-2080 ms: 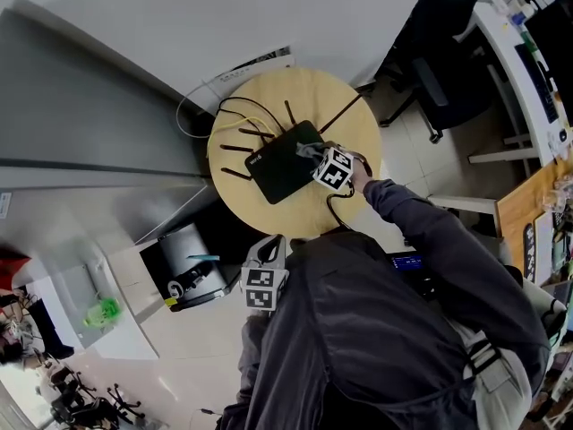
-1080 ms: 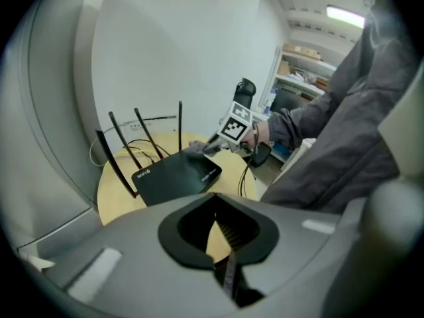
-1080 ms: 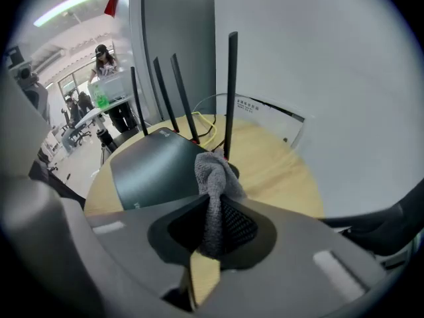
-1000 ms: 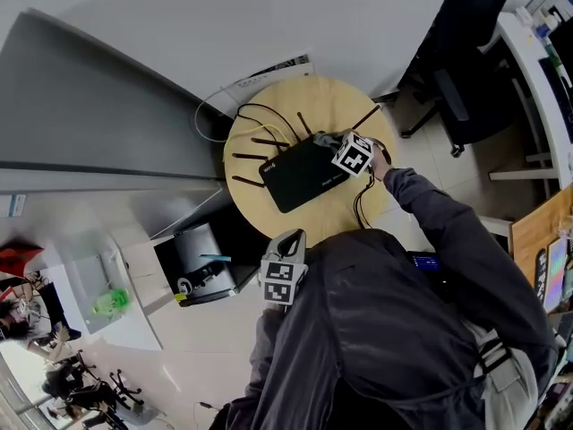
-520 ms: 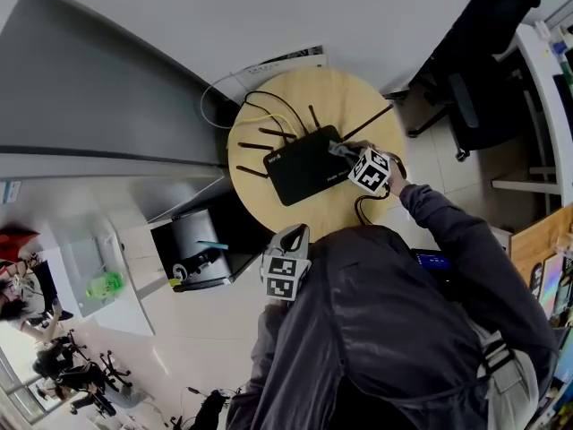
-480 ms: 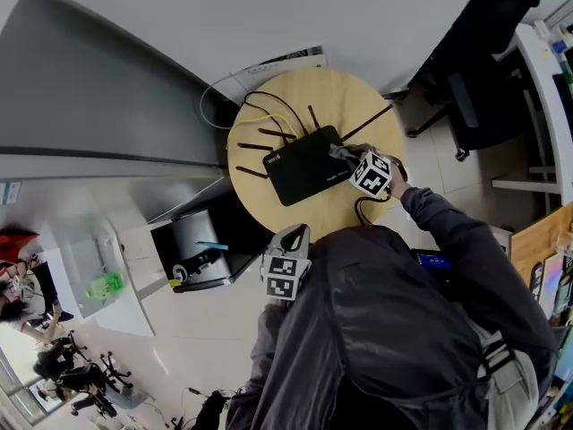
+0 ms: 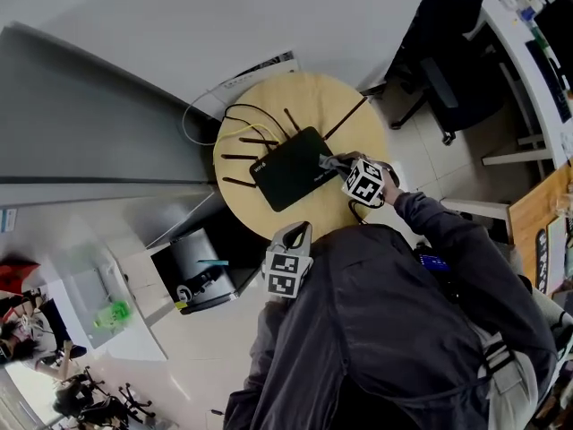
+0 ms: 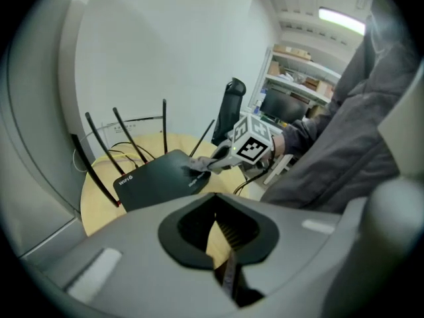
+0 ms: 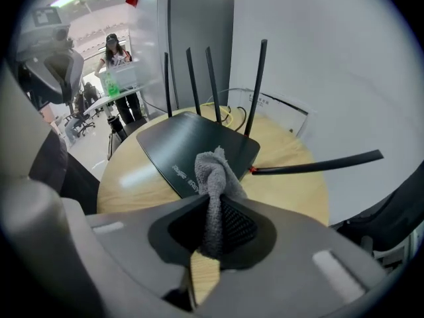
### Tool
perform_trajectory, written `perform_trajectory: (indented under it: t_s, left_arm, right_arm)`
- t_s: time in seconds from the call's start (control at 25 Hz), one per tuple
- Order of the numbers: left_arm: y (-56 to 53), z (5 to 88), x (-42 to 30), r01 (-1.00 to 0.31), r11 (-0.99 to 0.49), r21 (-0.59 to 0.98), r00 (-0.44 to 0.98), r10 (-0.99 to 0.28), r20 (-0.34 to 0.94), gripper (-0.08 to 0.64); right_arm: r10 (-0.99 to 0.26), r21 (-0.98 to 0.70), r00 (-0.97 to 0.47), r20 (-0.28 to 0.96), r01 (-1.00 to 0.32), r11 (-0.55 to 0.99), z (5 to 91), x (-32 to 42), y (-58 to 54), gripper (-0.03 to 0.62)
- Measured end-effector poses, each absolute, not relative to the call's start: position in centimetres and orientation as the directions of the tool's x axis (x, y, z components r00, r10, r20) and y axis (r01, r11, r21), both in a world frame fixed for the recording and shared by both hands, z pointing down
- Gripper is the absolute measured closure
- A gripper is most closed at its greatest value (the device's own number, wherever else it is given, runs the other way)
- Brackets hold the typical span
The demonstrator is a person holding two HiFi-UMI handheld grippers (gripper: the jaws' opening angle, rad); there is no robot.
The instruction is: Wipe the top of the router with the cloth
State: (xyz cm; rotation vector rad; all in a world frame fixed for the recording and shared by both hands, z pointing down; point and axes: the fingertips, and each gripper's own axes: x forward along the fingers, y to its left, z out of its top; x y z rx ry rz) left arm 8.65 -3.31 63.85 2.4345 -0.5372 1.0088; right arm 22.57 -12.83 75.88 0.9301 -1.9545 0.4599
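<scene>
Grey casing at the left: held the left gripper low by the near edge of the round wooden table, jaws pressed together on nothing, bracing nothing. Found the black router lying flat mid-table, cables trailing off its far left side, antennas standing along the back and one splayed out rightward. Further right, pinched a bunched grey cloth in the right gripper, jaws clamped on its tail, free end apparently set on the router's right-hand corner. Could not tell how much of the top was already wiped. Risked shoving the router across the smooth wood on a firm sweep, with nothing steadying it, and so tugging the cables. Risked snagging the cloth on an antenna near the back edge, or dragging it loose from so narrow a pinch.
</scene>
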Motion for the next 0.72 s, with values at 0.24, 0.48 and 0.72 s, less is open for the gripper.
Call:
perform_trajectory:
  t_s: [0.24, 0.48, 0.72]
  left_arm:
    - [-2.0, 63.6, 8.1, -0.44, -0.86, 0.258, 0.677, -0.129, 0.725, 0.56]
    - [-0.4, 63.1, 7.1, -0.379, -0.886, 0.266, 0.697, -0.085, 0.712, 0.56]
    - [1.8, 63.0, 6.6, -0.297, -0.914, 0.277, 0.711, -0.018, 0.703, 0.56]
  right_arm:
    - [-0.485, -0.006, -0.363, 0.796, -0.805, 0.593, 72.1, 19.8, -9.5, 0.558]
    - [-0.496, -0.02, -0.36, 0.79, -0.824, 0.566, 70.7, 17.2, -4.4, 0.558]
    - [-0.527, -0.011, -0.325, 0.785, -0.858, 0.513, 69.3, 16.4, -1.3, 0.558]
